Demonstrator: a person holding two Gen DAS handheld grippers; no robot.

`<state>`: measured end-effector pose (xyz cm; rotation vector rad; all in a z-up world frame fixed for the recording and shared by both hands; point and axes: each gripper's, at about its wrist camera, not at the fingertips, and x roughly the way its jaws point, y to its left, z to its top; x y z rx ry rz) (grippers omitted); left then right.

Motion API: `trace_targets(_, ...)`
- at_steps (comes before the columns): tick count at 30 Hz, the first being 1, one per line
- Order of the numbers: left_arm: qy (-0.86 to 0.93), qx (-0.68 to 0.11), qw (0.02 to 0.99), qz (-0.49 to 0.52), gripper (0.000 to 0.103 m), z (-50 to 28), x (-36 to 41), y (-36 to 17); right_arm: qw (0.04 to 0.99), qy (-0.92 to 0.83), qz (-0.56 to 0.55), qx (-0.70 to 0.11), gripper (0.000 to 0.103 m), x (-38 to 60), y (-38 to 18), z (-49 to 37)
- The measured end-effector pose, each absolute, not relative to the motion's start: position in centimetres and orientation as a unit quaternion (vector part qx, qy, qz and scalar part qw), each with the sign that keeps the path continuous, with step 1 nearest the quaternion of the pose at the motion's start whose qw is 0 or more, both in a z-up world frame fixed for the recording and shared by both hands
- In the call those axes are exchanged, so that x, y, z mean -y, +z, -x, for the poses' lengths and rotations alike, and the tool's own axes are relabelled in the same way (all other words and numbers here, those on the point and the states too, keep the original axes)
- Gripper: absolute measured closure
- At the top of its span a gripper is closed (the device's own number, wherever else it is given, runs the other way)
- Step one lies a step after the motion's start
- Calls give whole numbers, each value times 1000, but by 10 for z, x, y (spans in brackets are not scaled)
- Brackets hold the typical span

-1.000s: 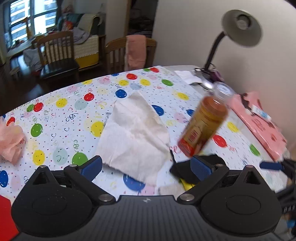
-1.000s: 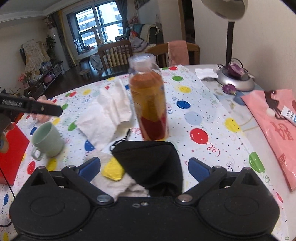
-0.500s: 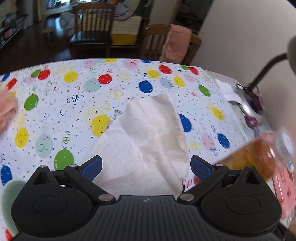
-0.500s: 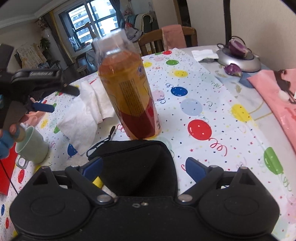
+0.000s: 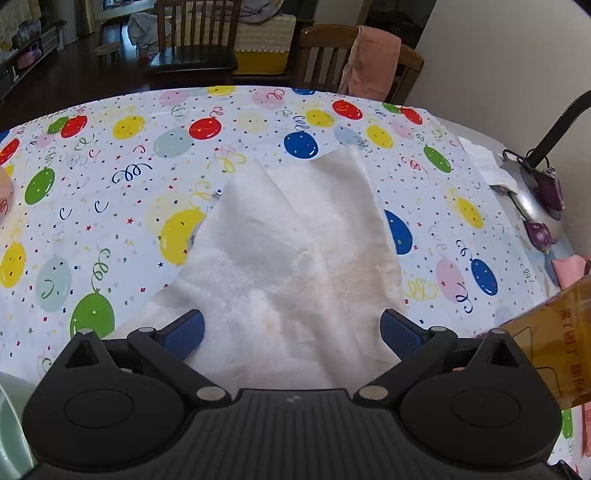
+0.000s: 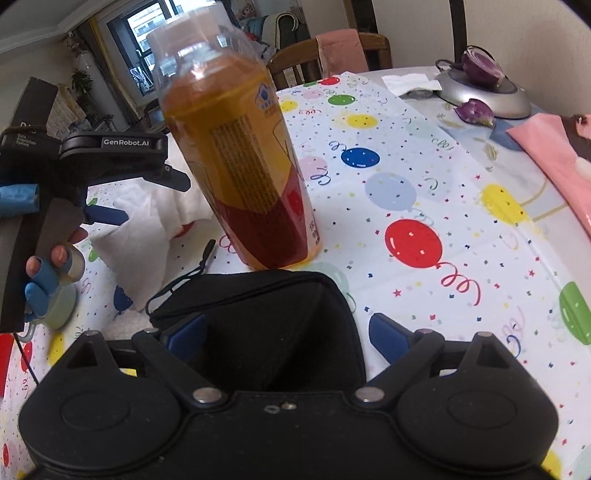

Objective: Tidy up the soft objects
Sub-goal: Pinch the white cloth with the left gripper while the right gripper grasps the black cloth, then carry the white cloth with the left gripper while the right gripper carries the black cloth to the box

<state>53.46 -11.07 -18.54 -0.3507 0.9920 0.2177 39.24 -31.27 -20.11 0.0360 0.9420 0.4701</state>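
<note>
Left wrist view: left tongs (image 5: 291, 328) spread astride the white cloth (image 5: 295, 258), seemingly ready to pinch; right tongs (image 6: 286, 332) spread over the black pouch (image 6: 273, 328).

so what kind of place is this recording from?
Most likely a home dining area. A table with a balloon-print tablecloth, wooden chairs around it, one with a pink towel draped over its back, and a living-room window behind.
</note>
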Motion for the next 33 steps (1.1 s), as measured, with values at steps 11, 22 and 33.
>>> trace_targets(11,124,-469,860,158,38,-533,101,-184,871,210,6,-444,27,304,-207,-390)
trace_targets(22,110,-465,862,173,81,-523,89,-171,881,179,20,-437,74,306,-201,-385)
trace_targets(33,87,-453,869,179,91,-499,86,-149,899,194,2,-393,94,311,-175,-370)
